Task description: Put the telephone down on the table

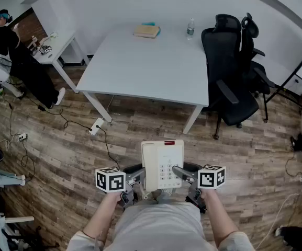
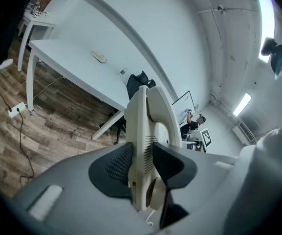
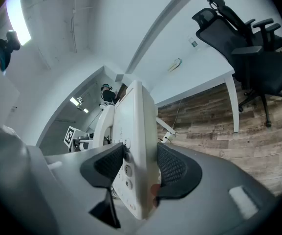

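Low in the head view, the telephone (image 1: pixel 163 165) hangs over the floor, pinched level between left gripper (image 1: pixel 131 186) and right gripper (image 1: pixel 191 181), well short of the table (image 1: pixel 151 72). Left gripper view: pads clamp what is probably its handset side. Right gripper view: pads squeeze the keypad side; an office chair (image 3: pixel 248 48) flanks the table.

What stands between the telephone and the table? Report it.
Nothing visible does. Only open floor lies between the telephone and the table, whose near part is bare. The book and bottle sit at its far edge; the chair stands off to the right.
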A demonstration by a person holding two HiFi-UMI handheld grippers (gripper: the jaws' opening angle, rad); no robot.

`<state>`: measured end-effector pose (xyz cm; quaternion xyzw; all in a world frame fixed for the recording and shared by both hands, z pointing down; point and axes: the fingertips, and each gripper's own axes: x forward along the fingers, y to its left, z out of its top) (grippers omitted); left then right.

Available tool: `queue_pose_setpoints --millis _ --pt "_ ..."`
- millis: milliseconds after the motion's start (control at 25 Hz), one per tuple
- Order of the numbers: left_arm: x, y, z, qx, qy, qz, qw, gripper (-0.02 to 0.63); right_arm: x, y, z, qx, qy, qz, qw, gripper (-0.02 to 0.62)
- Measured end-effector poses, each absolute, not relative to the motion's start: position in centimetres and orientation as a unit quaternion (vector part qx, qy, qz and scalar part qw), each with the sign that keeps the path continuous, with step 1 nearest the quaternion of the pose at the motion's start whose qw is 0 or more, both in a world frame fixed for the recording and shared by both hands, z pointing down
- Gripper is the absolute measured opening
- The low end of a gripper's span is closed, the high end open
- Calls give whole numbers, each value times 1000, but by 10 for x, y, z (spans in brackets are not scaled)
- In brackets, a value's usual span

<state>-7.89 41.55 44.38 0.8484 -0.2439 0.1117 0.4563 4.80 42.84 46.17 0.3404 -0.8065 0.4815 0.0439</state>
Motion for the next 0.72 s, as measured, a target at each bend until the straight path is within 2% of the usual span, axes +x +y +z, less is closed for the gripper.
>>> queue_pose_setpoints --millis 720 --pt "-62 394 446 844 -259 106 457 149 64 401 461 323 -822 465 59 227"
